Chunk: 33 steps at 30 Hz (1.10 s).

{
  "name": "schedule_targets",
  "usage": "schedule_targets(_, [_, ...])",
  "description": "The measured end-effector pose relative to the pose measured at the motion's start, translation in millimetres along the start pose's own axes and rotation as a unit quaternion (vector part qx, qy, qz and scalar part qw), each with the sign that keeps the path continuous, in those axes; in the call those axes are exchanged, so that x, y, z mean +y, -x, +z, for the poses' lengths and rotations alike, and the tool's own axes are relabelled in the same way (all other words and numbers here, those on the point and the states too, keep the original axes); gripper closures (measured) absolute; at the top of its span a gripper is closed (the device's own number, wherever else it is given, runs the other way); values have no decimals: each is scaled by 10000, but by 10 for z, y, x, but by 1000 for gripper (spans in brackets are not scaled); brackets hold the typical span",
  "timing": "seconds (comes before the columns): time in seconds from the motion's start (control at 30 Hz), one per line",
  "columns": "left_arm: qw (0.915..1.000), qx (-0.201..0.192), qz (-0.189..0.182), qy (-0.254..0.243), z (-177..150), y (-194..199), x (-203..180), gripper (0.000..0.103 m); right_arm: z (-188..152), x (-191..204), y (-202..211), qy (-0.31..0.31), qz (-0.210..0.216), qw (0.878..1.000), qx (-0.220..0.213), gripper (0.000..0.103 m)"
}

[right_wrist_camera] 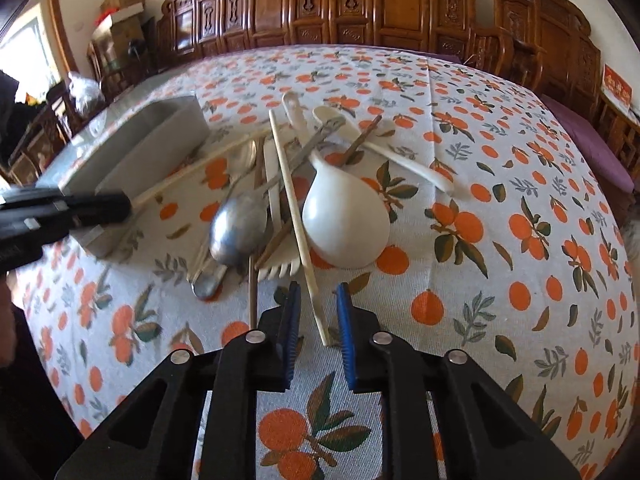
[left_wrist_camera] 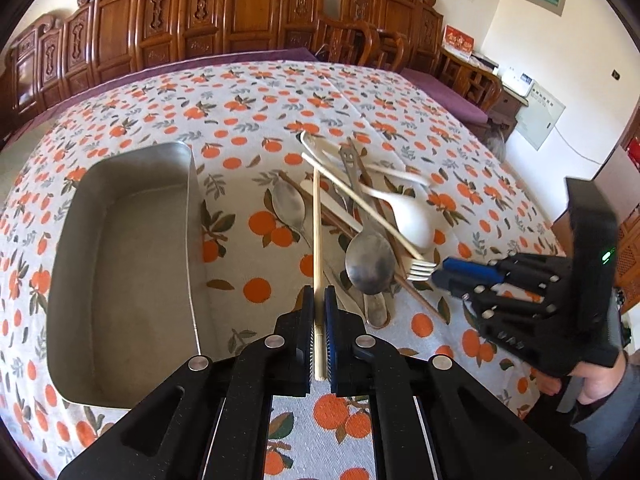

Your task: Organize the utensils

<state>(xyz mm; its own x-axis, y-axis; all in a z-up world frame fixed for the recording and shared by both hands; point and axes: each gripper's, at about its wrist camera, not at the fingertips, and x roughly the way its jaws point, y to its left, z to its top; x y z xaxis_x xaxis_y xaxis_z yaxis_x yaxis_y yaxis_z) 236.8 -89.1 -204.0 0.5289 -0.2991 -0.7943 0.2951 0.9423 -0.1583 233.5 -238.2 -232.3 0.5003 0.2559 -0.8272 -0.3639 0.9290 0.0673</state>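
Note:
My left gripper [left_wrist_camera: 319, 296] is shut on a pale wooden chopstick [left_wrist_camera: 317, 240], whose far end rests on the utensil pile. That pile holds a metal spoon [left_wrist_camera: 370, 262], a large white spoon [left_wrist_camera: 412, 220], a cream fork [left_wrist_camera: 420, 270], more chopsticks and other spoons. An empty metal tray [left_wrist_camera: 120, 240] lies to the left of it. In the right wrist view, my right gripper [right_wrist_camera: 318, 300] straddles the near end of a second pale chopstick [right_wrist_camera: 296, 216]; its blue pads stand apart from the stick on both sides. The left gripper [right_wrist_camera: 100, 208] shows at the left with its chopstick [right_wrist_camera: 200, 164].
An orange-print tablecloth [right_wrist_camera: 480, 240] covers the table. Carved wooden chairs [left_wrist_camera: 240, 12] line the far edge, and the table edge falls away on the right [left_wrist_camera: 560, 240]. A person's hand [left_wrist_camera: 592, 384] holds the right gripper [left_wrist_camera: 438, 271].

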Motion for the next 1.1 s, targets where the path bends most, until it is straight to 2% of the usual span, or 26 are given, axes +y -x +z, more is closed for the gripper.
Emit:
schedule_targets(0.1, [10000,-84,-24,-30,-6,88,-11,99,-18,71,-29,208,-93,9997,58,95])
schedule_targets(0.17, [9999,-141,-22,-57,-18,148,-20,99,-25,95,-35,313,-155,9994,41,97])
schedule_targets(0.3, [9997,-251,-7,-30,-48,275,-3,99,-50,98,0,306,-111,9995,14,97])
schedule_targets(0.6, [9979,-628,135,45,-62,647,117,99,-6,79,321,88,-55,9988,-485,97])
schedule_targets(0.77, [9966,-760,273,144,-100,823,271,99,51,185,481,85,116,9972,-731,97])
schedule_targets(1.1, [9944,-716,636,452,-119,830,699,99,150,478,467,268,436,9958,-765,97])
